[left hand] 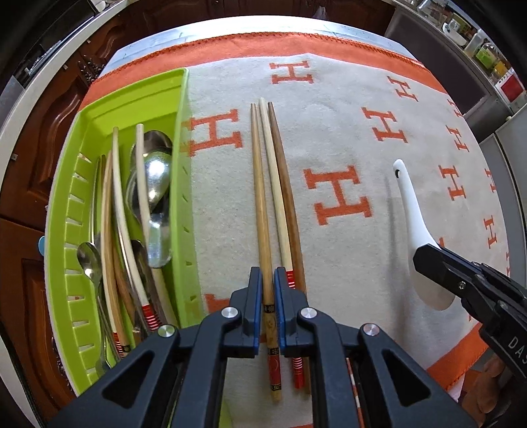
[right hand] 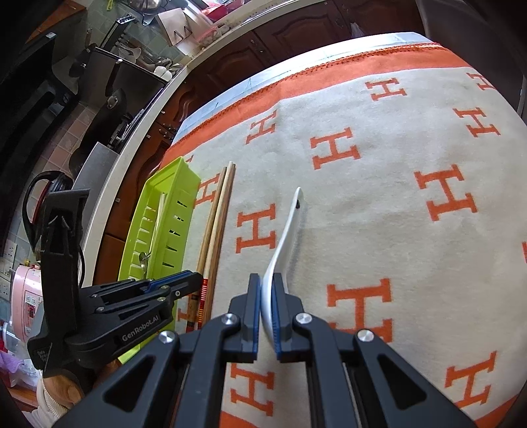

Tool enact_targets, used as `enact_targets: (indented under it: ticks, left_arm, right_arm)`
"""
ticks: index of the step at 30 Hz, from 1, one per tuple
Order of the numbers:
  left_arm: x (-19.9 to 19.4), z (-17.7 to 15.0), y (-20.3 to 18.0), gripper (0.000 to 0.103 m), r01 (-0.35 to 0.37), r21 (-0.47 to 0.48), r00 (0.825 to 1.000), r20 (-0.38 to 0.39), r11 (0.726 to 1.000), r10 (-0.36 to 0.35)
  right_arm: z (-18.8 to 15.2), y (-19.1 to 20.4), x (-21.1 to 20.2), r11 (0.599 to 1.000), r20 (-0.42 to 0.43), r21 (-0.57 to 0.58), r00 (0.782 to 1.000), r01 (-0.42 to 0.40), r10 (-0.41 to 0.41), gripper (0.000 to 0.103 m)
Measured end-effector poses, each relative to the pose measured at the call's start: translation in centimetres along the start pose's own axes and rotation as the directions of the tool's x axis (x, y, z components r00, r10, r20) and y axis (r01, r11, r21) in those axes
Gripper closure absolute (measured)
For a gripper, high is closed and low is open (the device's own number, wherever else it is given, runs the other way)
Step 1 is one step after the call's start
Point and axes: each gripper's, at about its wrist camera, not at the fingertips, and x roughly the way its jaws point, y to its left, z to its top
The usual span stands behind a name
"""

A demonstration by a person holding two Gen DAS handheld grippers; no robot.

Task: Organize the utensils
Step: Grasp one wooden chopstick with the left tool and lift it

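Three chopsticks lie side by side on the cloth. My left gripper (left hand: 267, 280) is shut on the leftmost chopstick (left hand: 260, 197); a pale chopstick (left hand: 275, 184) and a dark brown chopstick (left hand: 286, 191) lie just right of it. The green tray (left hand: 179, 108) at the left holds several spoons (left hand: 158, 177) and chopsticks. My right gripper (right hand: 266, 286) is shut on the bowl end of a white ceramic spoon (right hand: 286, 230), tilted on edge; the spoon also shows in the left wrist view (left hand: 411, 210). The left gripper (right hand: 184, 280) shows by the chopsticks (right hand: 217, 224) and tray (right hand: 174, 184).
A grey cloth with orange H letters and an orange border (left hand: 329, 108) covers the table. Dark wooden cabinets (right hand: 296, 29) and a kitchen counter with pans (right hand: 108, 89) stand beyond the far edge. A pink appliance (right hand: 26, 303) is at the left.
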Motion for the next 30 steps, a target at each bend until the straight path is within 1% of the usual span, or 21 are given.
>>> enact_targets:
  ticks: [1,2,5,10,12,13,14,15,18,21,25,30]
  left_arm:
    - [0.1,0.0,-0.4,0.095,-0.024,0.012,1.0,0.003,1.0,0.024]
    - [0.2,0.1,-0.7,0.095,-0.034,0.019,0.999,0.006,0.999,0.034]
    - [0.2,0.3,-1.1,0.088,-0.032,0.015,0.999,0.011,0.999,0.032]
    - [0.2,0.4,-1.6,0.085,-0.048,0.024,0.999,0.027,0.999,0.048]
    - [0.2,0.3,-1.7,0.086,-0.052,0.019,0.998,0.04,0.998,0.051]
    - [0.0,0.2,-1.6,0.096,-0.055,0.012,0.997,0.056,0.998,0.054]
    - [-0.1,-0.2,-1.5,0.098,-0.038,0.004,0.998,0.06,0.999,0.038]
    - [-0.3,-0.5,-1.4,0.098,-0.018,-0.006,0.998,0.067,1.0,0.019]
    - [-0.7,-1.2,-1.4,0.099,-0.017,-0.018,0.995,0.097,1.0,0.018]
    - [-1.8,-1.7,-1.1,0.099,0.007,-0.041,0.991,0.137,0.999,-0.001]
    - [-4.8,-2.3,-0.2,0.099,0.045,-0.06,0.979,0.201,0.997,-0.032]
    - [-8.9,-3.8,1.7,0.099,0.079,-0.048,0.963,0.263,0.996,-0.064]
  right_arm:
    - [0.0,-0.2,0.0,1.0,-0.001,0.005,1.0,-0.004,0.004,0.097]
    - [0.0,-0.4,-0.1,1.0,0.0,0.011,1.0,-0.007,0.007,0.097]
    - [0.0,-0.9,-0.1,1.0,0.001,0.024,1.0,-0.01,0.01,0.097]
    - [0.0,-1.4,-0.1,0.999,-0.002,0.032,1.0,-0.015,0.015,0.097]
    - [0.0,-1.4,-0.1,0.999,-0.004,0.033,1.0,-0.016,0.016,0.097]
    - [-0.1,-1.4,0.0,0.999,-0.006,0.034,1.0,-0.018,0.018,0.097]
    - [-0.1,-1.4,0.0,0.999,-0.007,0.034,1.0,-0.02,0.02,0.097]
    - [-0.1,-1.4,-0.1,0.999,-0.007,0.034,1.0,-0.02,0.02,0.097]
    - [-0.1,-1.4,-0.1,0.999,-0.006,0.033,1.0,-0.019,0.02,0.097]
    - [-0.1,-1.2,-0.4,0.999,0.0,0.03,1.0,-0.02,0.02,0.097]
    - [-0.1,-0.4,-0.9,1.0,0.008,0.015,1.0,-0.018,0.018,0.097]
    - [-0.2,1.4,-1.5,1.0,0.01,-0.019,1.0,-0.025,0.025,0.097]
